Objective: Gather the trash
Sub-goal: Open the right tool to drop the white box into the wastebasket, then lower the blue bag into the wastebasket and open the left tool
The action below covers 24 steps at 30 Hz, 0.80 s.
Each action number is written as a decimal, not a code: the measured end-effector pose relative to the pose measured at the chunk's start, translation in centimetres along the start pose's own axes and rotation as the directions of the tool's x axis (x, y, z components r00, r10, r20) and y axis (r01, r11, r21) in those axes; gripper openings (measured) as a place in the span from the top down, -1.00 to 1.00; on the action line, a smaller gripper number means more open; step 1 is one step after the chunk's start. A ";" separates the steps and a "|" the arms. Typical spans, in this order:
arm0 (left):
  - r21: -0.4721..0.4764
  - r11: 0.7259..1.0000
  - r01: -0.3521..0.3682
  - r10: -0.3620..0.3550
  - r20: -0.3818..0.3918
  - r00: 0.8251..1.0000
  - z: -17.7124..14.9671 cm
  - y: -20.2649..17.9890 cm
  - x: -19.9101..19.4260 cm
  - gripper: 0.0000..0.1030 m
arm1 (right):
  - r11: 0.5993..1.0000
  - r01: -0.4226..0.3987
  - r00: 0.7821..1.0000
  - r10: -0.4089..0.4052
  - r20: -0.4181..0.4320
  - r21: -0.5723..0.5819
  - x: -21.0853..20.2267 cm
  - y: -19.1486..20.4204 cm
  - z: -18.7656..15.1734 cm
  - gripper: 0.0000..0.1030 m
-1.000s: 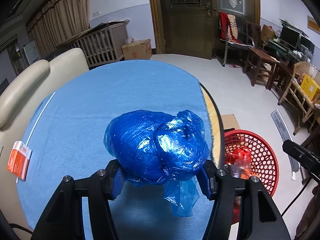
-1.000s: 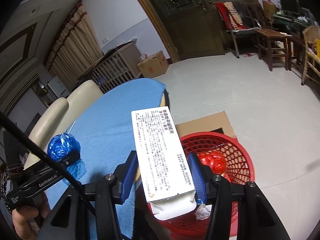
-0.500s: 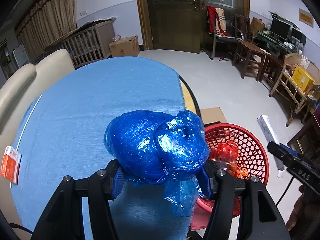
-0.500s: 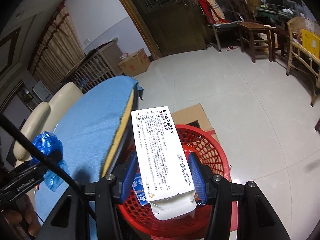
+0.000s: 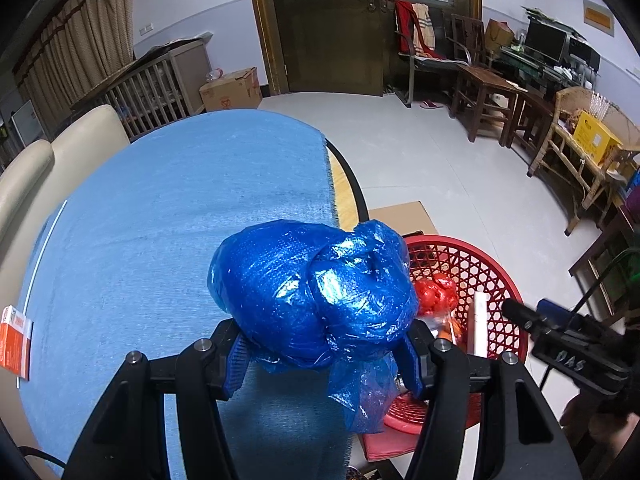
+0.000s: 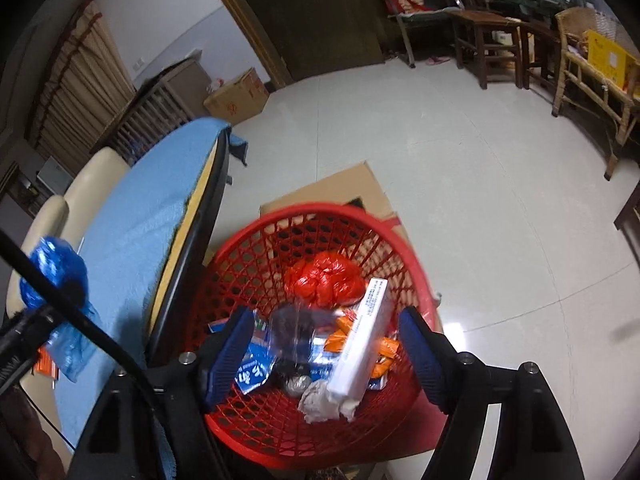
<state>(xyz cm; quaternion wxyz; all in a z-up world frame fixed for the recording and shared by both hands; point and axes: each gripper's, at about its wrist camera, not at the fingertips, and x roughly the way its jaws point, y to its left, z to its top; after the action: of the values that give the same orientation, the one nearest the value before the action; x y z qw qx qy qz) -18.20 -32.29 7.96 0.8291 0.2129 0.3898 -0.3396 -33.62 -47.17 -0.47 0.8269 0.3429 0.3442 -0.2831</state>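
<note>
My left gripper is shut on a knotted blue plastic bag and holds it above the table's right edge, beside the red mesh basket. My right gripper is open and empty over the red basket. The white carton lies loose in the basket, leaning on other trash, next to a red bag, wrappers and crumpled paper. The blue bag also shows at the left of the right wrist view.
The round table has a blue cloth. An orange and white box lies at its left edge. Flat cardboard lies under the basket on the floor. A cream sofa stands behind the table; chairs and desks line the far right wall.
My right gripper moved over the basket, opened and let go of the white carton, which now lies in the basket. My left gripper carried the blue bag rightward toward the table edge.
</note>
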 end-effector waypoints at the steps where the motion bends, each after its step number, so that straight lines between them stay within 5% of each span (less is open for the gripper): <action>1: 0.003 1.000 0.001 -0.001 -0.001 1.000 0.0 -0.2 0.1 -0.22 | 1.000 0.000 1.000 0.000 0.014 0.008 -0.5 -0.2 0.2 -0.51; 24: 0.113 0.989 0.096 -0.087 -0.086 0.993 0.1 -7.4 3.5 -0.22 | 0.991 -0.021 0.979 -0.005 0.202 0.129 -8.4 -3.9 3.7 -0.52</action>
<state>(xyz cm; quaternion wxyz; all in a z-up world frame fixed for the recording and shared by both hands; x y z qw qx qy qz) -21.94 -38.77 4.60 0.7823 0.2567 0.4117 -0.3906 -40.01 -50.38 6.42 0.8347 0.3669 0.2378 -0.3350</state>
